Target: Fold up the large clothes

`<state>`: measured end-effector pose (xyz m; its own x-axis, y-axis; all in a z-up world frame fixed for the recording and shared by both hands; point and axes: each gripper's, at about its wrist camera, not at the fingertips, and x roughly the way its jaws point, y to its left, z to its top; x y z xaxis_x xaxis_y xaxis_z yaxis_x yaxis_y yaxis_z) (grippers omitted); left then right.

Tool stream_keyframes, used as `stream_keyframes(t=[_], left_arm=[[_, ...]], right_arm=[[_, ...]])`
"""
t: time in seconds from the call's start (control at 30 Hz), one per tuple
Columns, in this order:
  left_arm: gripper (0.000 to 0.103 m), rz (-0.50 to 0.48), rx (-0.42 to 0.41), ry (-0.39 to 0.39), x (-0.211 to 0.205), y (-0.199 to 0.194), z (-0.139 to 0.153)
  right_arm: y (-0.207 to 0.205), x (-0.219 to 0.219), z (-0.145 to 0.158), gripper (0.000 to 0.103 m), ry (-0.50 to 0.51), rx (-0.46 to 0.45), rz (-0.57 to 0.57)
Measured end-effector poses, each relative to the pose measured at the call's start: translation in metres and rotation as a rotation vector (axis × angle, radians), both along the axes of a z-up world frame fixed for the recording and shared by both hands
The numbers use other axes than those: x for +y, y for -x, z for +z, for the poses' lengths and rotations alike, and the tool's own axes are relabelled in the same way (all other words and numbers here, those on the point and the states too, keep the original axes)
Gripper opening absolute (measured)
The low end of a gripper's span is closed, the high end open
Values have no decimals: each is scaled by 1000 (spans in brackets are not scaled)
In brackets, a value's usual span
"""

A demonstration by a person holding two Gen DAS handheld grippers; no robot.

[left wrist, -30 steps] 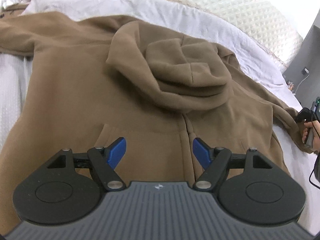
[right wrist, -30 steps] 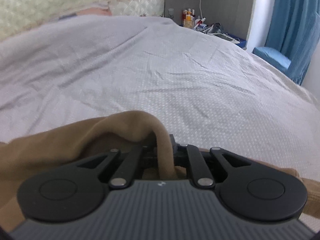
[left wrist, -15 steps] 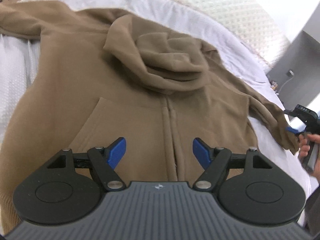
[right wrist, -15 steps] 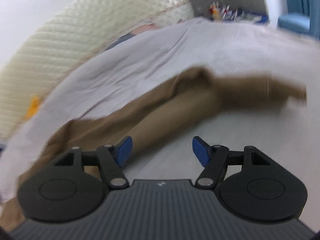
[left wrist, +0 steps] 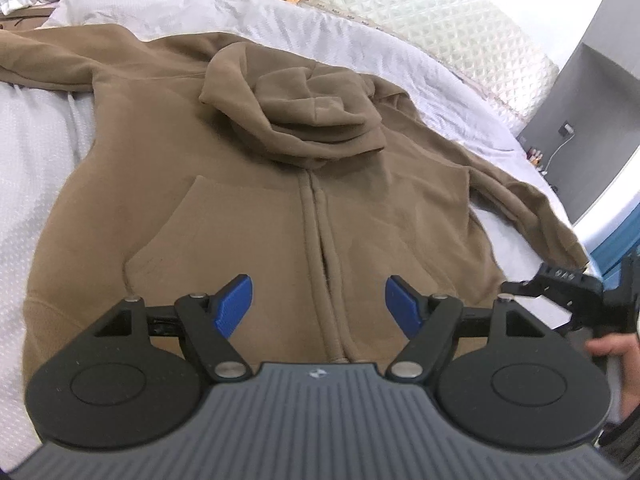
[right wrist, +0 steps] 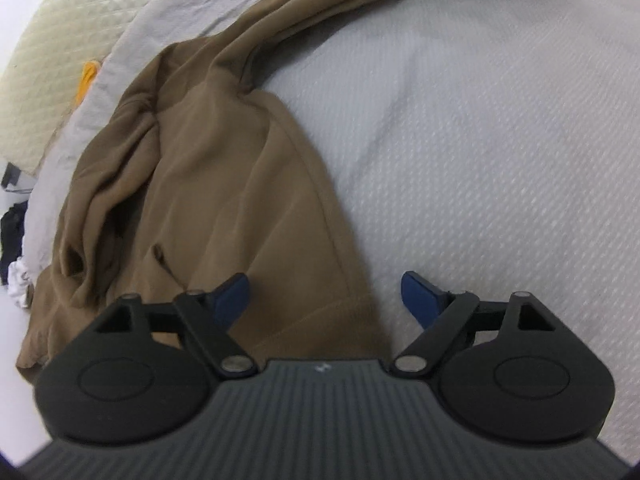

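With the hoodie (left wrist: 280, 184) spread front-up on the bed (right wrist: 500, 128), both tongs apart and empty, left gripper (left wrist: 319, 307) at its hem, right gripper (right wrist: 326, 300) should pinch the 12 o'clock side edge cleanly.

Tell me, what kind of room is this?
Most likely a bedroom: a brown hoodie lies spread on a bed with a white sheet, against a quilted headboard.

brown hoodie (left wrist: 320, 184) spread flat, left claw (left wrist: 319, 304) agape
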<state>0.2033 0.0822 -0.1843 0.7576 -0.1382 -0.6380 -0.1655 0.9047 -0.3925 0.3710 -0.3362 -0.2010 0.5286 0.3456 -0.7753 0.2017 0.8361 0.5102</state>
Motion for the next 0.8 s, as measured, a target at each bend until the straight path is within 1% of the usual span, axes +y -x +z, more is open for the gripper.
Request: stream_keyframes(t=[0.1, 0.2, 0.23, 0.27, 0.3, 0.33, 0.37, 0.43, 0.63, 0.73, 0.8], left_arm=[[78, 17, -6, -21, 0, 0, -3], [78, 36, 13, -17, 6, -3, -8], [78, 41, 20, -7, 8, -4, -9], [78, 45, 25, 4, 10, -5, -10], [78, 46, 28, 13, 11, -6, -11], [78, 46, 28, 17, 12, -6, -11], [78, 48, 29, 18, 12, -6, -12], [78, 47, 30, 18, 13, -5, -12], [78, 35, 26, 21, 13, -4, -11], [78, 25, 25, 19, 11, -5, -11], [78, 18, 27, 13, 9, -5, -11]], right_arm=[[0, 7, -12, 86, -67, 34, 51], [8, 8, -19, 85, -120, 30, 36], [11, 10, -20, 79, -128, 34, 44], [14, 13, -19, 76, -114, 36, 58], [16, 17, -18, 66, -94, 36, 76], [17, 20, -16, 48, -92, 36, 90], [18, 21, -14, 39, -106, 37, 101], [23, 21, -10, 27, -131, 23, 100], [49, 16, 22, 22, -178, -121, 100], [63, 11, 28, 21, -200, -141, 75], [76, 4, 28, 21, -187, -140, 61]])
